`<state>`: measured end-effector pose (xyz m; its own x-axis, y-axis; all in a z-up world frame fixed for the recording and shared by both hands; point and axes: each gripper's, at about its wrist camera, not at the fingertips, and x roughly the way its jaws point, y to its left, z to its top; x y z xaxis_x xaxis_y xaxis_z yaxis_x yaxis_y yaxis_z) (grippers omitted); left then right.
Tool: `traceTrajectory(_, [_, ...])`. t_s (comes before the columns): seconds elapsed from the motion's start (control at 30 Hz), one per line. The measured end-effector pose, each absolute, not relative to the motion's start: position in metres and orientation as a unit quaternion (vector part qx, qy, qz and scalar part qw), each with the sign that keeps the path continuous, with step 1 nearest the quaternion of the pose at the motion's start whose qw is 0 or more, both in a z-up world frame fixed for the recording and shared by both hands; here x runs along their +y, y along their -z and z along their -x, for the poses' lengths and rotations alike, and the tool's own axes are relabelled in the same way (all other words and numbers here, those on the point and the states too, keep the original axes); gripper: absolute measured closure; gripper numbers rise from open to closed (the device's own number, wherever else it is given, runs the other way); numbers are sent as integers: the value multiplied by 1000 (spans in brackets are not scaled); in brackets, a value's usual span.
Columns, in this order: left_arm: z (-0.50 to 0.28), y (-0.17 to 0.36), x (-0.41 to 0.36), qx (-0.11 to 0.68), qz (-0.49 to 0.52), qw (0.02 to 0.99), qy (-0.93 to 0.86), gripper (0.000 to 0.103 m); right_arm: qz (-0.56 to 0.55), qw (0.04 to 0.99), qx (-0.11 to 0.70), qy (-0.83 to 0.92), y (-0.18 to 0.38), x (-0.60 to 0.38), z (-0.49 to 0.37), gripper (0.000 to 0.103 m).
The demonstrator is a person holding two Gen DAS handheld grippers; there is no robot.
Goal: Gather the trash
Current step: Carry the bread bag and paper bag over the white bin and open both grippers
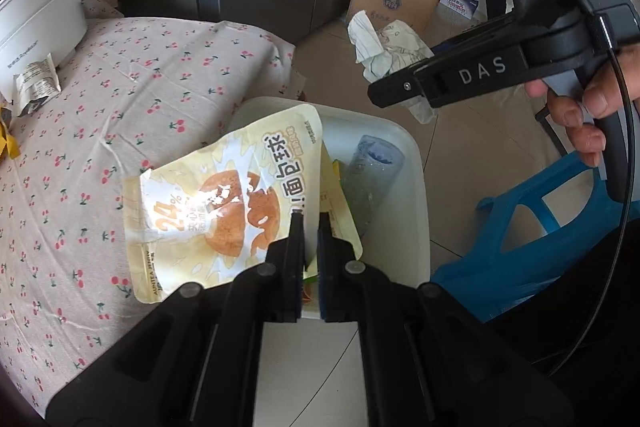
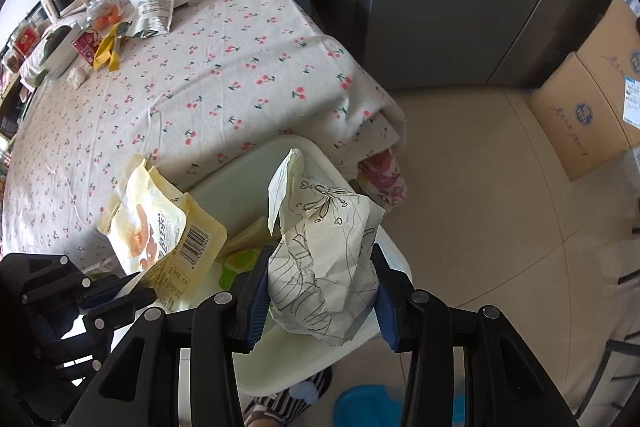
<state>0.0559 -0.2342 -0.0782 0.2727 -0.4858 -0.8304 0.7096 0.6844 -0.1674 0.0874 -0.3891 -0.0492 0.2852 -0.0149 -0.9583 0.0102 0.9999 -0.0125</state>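
Your left gripper is clamped on the flat cream-yellow bread-snack pouch, long axis slanting up-left over the white plastic bin. Your right gripper, angled steeply down, pinches the crumpled, pencil-scribbled paper above that bin.

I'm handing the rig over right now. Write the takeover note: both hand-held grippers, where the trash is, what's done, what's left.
Left hand-held gripper: shut on the yellow bread wrapper, held over the white bin.
Right hand-held gripper: shut on the crumpled drawing paper, also above the bin.
Done: some trash, including a clear plastic bottle, is in the bin.
Left: release both pieces, then fetch the torn silver packet and yellow wrapper lying on the cherry tablecloth.
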Motion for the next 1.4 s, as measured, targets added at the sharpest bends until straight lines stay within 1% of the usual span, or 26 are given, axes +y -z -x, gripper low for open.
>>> traceTrajectory(0.1, [-55, 91, -250, 479, -128, 781, 379, 97, -1, 790, 613, 15, 61, -401, -84, 57])
traceTrajectory(0.13, [-55, 96, -255, 482, -133, 779, 378, 103, -3, 786, 618, 15, 64, -404, -84, 57])
traceTrajectory(0.3, [-57, 122, -267, 502, -148, 772, 361, 102, -3, 773, 634, 10, 77, -409, -86, 57])
traceTrajectory(0.47, [-66, 137, -266, 517, -153, 768, 346, 100, 7, 763, 646, 1, 86, -406, -88, 57])
traceTrajectory(0.53, [-66, 140, -263, 522, -154, 766, 343, 93, 9, 761, 648, -1, 87, -405, -90, 57])
traceTrajectory(0.6, [-64, 139, -260, 520, -161, 767, 339, 69, 10, 761, 649, -2, 88, -404, -90, 57])
traceTrajectory(0.67, [-62, 135, -256, 514, -163, 771, 340, 57, 10, 761, 649, -2, 88, -403, -90, 57])
traceTrajectory(0.7, [-61, 133, -253, 513, -163, 771, 340, 53, 10, 760, 650, -1, 88, -403, -91, 57])
traceTrajectory(0.73, [-60, 131, -251, 512, -163, 771, 340, 52, 11, 760, 650, -1, 88, -402, -91, 57])
traceTrajectory(0.9, [-64, 119, -240, 512, -157, 774, 338, 33, 12, 757, 653, -4, 89, -399, -93, 57])
traceTrajectory(1.0, [-67, 112, -232, 509, -161, 778, 331, 25, 6, 757, 653, -6, 87, -396, -94, 55])
traceTrajectory(1.07, [-68, 109, -225, 507, -167, 781, 323, 21, -6, 755, 656, -11, 87, -395, -95, 49])
traceTrajectory(1.13, [-68, 107, -221, 506, -173, 786, 311, 20, -7, 756, 655, -11, 84, -392, -96, 37])
traceTrajectory(1.23, [-70, 103, -209, 508, -169, 791, 297, 17, -6, 762, 647, -10, 78, -388, -99, 35])
traceTrajectory(1.4, [-74, 97, -188, 504, -165, 802, 276, 8, -10, 782, 623, -10, 59, -375, -103, 31])
